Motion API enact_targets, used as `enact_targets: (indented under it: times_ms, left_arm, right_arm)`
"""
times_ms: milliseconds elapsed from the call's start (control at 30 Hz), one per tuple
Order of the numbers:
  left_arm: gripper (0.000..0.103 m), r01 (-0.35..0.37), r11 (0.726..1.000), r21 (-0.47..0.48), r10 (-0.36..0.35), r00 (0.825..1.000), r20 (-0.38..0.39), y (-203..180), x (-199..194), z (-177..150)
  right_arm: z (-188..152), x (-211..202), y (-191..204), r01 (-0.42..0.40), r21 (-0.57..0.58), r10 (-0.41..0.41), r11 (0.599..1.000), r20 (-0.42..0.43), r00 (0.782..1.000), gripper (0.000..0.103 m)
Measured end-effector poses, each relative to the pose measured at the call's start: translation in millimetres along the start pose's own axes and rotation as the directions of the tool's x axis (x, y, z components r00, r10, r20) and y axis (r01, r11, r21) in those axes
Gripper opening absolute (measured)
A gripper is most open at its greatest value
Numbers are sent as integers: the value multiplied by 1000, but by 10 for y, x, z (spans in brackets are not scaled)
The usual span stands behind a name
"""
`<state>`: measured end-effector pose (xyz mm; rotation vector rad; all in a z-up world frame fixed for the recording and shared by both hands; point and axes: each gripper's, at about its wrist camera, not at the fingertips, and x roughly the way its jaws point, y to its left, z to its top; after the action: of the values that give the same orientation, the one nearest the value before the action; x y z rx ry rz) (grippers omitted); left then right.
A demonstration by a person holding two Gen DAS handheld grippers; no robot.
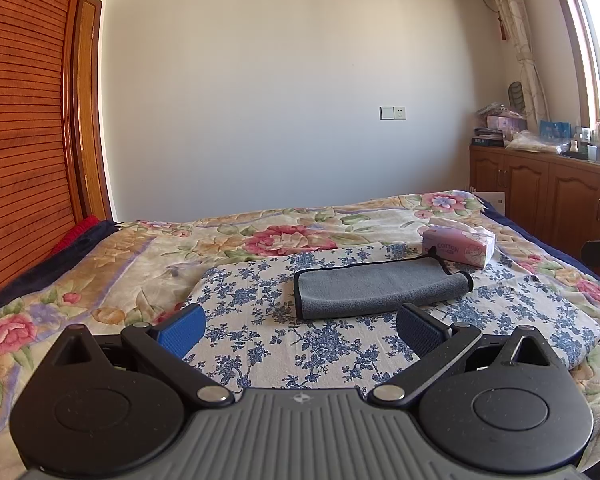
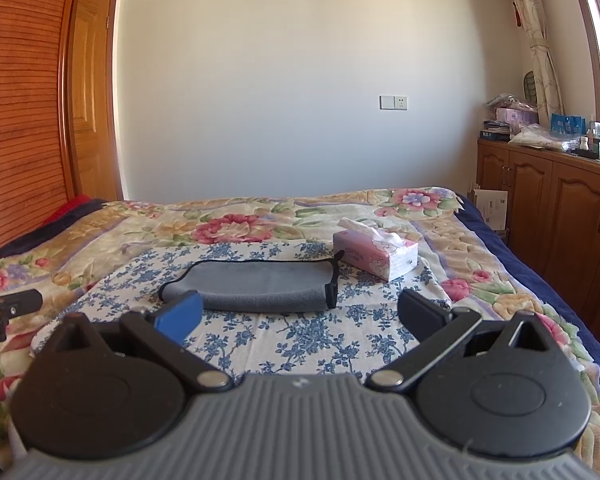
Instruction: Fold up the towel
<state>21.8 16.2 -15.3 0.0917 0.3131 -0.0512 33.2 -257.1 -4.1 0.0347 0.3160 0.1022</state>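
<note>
Item: grey towel [image 1: 382,286], folded, on blue-floral cloth [image 1: 260,320]; long axis crosswise, ahead of my left gripper [image 1: 300,330] and right gripper [image 2: 300,316], both spread, empty, equally near.

Domestic bedroom. Bed [image 1: 100,264] with quilted floral coverlet, a blue-and-white flowered cloth [image 1: 300,344] spread on top. Pink pack of facial tissues [image 2: 376,256] on the bed. Slatted wooden wardrobe door [image 1: 20,120] at left; panelled wooden room door [image 2: 94,92] beyond it. Plain white wall with light switch and socket plate [image 1: 392,113]. Low wooden cabinets [image 2: 548,208] under the window, their top crowded with boxes, bags and small bottles. Patterned curtain [image 2: 538,32] tied back beside a sunlit, wood-framed window [image 1: 592,40].
</note>
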Motion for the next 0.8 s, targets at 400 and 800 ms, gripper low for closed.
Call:
enact_targets:
  times_ms: [400,800]
  left_arm:
    - [103,-1,1000,0,1,1000,1,3,-2,2]
    - [103,-2,1000,2,2,1000,7,25,1,17]
  right_arm:
    - [1,1,-7,1,1,-1,1000,2,1000,103]
    - [31,0,-12,4,1,-4,1000,8,1000,103]
